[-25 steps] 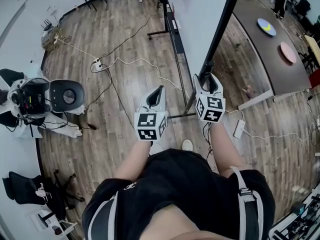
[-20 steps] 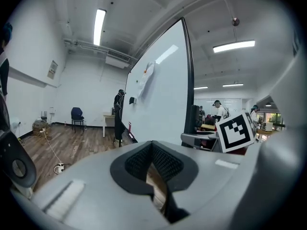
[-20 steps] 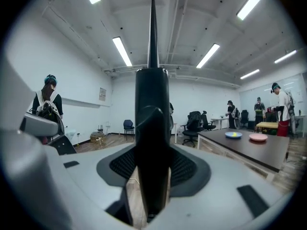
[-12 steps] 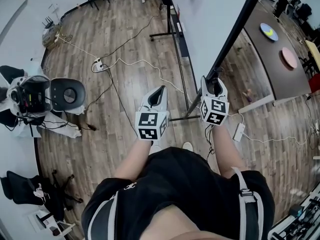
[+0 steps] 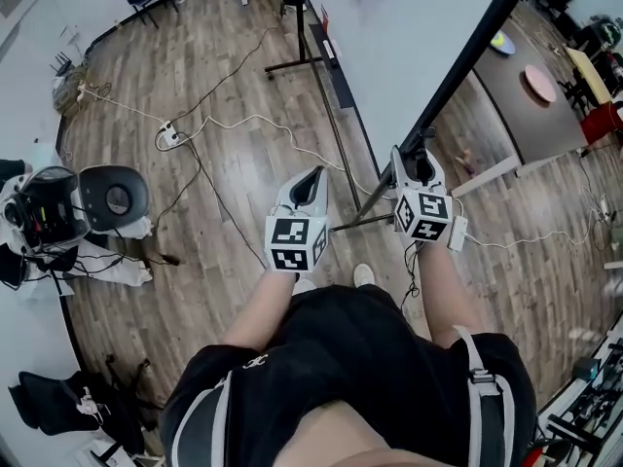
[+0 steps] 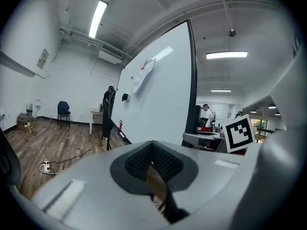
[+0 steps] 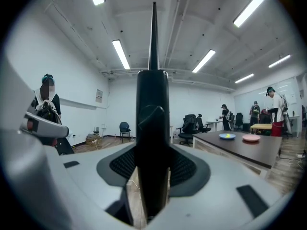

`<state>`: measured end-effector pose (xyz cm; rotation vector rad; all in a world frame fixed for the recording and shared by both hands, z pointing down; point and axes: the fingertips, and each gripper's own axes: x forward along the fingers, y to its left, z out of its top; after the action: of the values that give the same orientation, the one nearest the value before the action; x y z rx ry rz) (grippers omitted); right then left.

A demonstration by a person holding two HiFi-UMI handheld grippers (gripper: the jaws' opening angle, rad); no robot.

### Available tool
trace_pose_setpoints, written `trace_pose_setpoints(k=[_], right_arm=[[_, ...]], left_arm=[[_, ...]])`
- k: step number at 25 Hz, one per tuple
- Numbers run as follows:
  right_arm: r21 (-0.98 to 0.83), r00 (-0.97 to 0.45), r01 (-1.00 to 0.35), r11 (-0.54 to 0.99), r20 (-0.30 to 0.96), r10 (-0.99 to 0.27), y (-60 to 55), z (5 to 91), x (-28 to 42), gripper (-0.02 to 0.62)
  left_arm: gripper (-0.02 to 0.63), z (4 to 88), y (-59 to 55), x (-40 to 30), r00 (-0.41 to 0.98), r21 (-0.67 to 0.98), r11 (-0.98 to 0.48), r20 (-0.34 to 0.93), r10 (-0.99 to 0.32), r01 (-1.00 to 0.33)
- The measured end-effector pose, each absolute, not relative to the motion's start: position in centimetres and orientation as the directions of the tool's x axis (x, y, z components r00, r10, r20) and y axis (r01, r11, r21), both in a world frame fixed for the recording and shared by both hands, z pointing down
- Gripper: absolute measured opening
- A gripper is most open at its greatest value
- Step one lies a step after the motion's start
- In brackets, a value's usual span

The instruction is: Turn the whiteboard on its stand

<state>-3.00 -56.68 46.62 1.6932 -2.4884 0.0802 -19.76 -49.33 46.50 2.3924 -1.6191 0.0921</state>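
Right gripper (image 5: 414, 160) is clamped on the whiteboard's black frame edge (image 5: 458, 71). In the right gripper view the frame edge (image 7: 152, 109) stands upright and fills the gap of the right gripper (image 7: 152, 153), with a ribbed pad against each side. How hard the pads bite I can't judge, but I see no gap on either side.

Left gripper (image 5: 310, 183) is just to the left of the right one at about the same height, and clear of the board. In its own view the left gripper (image 6: 152, 145) has its jaws together at the tips with nothing between them, only wood floor through the slot lower down.

Whiteboard (image 5: 409, 37) is upright on its stand (image 5: 292, 65). In the head view it runs from the right gripper up toward the top of the frame, white face to the person's left and black frame edge on the right. The left gripper view has the whiteboard (image 6: 158, 95) straight ahead, seen at an angle, with a sheet of paper stuck near its top. The right gripper's marker cube (image 6: 240, 133) shows beside the board's near edge.

A white cable (image 5: 253, 120) snakes over the wood floor (image 5: 195, 56) from a power strip (image 5: 167, 134) toward the stand. A dark table (image 5: 531, 115) with a pink plate (image 5: 538, 83) sits on the far side of the board, well apart from both grippers.
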Motion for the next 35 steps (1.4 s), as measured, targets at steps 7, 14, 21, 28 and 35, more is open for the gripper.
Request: trace_pose_setpoints(k=[7,14,21,28,35], right_arm=[[0.02,-0.347,-0.936,0.352,0.114,-0.931,-53.4,46.5,-1.9,0.195],[0.018,-0.344,-0.937,0.348,0.112,-0.932,-50.8,46.7,-1.0,0.195],[0.016,-0.331,-0.942,0.336,0.129,-0.935,-48.0,46.7,-0.6,0.195],[0.022,-0.34,-0.938,0.346,0.14,-0.93,-43.9,46.8,0.9,0.195],[0.03,-0.343,-0.936,0.351,0.15,-0.927,-40.8,47.0,1.0,0.195]], left_arm=[[0.009,47.4,-47.8,-19.5,0.445,0.182,-0.412,0.207,-0.871,-0.893],[0.009,46.6,-45.8,-18.1,0.459,0.151,-0.436,0.191,-0.868,-0.887],[0.009,46.5,-41.8,-14.6,0.473,0.142,-0.452,0.205,-0.857,-0.88],[0.009,46.8,-36.8,-11.0,0.447,0.142,-0.426,0.213,-0.869,-0.894],[0.009,46.2,-31.9,-10.5,0.404,0.14,-0.382,0.198,-0.893,-0.914]])
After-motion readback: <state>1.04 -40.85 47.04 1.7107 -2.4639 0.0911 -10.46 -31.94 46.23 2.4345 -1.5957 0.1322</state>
